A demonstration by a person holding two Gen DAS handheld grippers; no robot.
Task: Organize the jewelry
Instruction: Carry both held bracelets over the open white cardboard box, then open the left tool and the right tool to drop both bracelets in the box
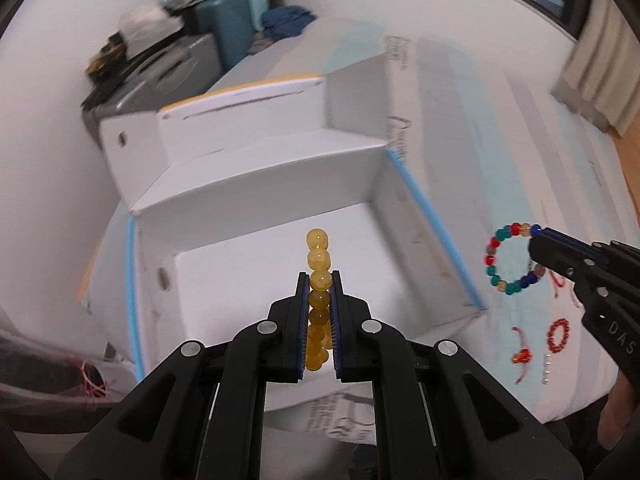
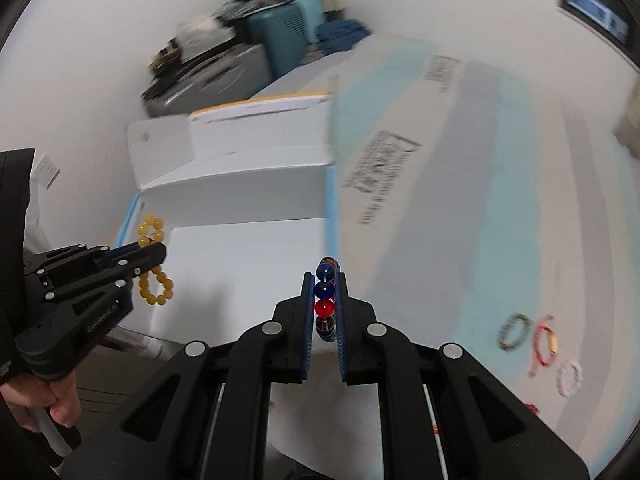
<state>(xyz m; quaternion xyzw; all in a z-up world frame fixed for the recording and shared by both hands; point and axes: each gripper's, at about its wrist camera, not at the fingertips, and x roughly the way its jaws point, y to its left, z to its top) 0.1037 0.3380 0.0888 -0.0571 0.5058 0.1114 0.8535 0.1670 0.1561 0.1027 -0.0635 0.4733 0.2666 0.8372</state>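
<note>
My left gripper [image 1: 319, 280] is shut on a yellow bead bracelet [image 1: 318, 258] and holds it above the open white box [image 1: 224, 280]. The yellow bracelet also shows in the right wrist view [image 2: 154, 264], pinched in the left gripper [image 2: 146, 246]. My right gripper [image 2: 325, 278] is shut on a multicoloured bead bracelet [image 2: 324, 298]. In the left wrist view that bracelet [image 1: 496, 268] hangs as a ring from the right gripper [image 1: 536, 234], just right of the box over the bed.
Several more bracelets lie on the pale blue-striped bedding: a red ring [image 1: 558, 335], a red cord piece [image 1: 522, 356], and blurred ones [image 2: 514, 332] in the right wrist view. Suitcases with clothes [image 1: 224, 28] stand against the far wall.
</note>
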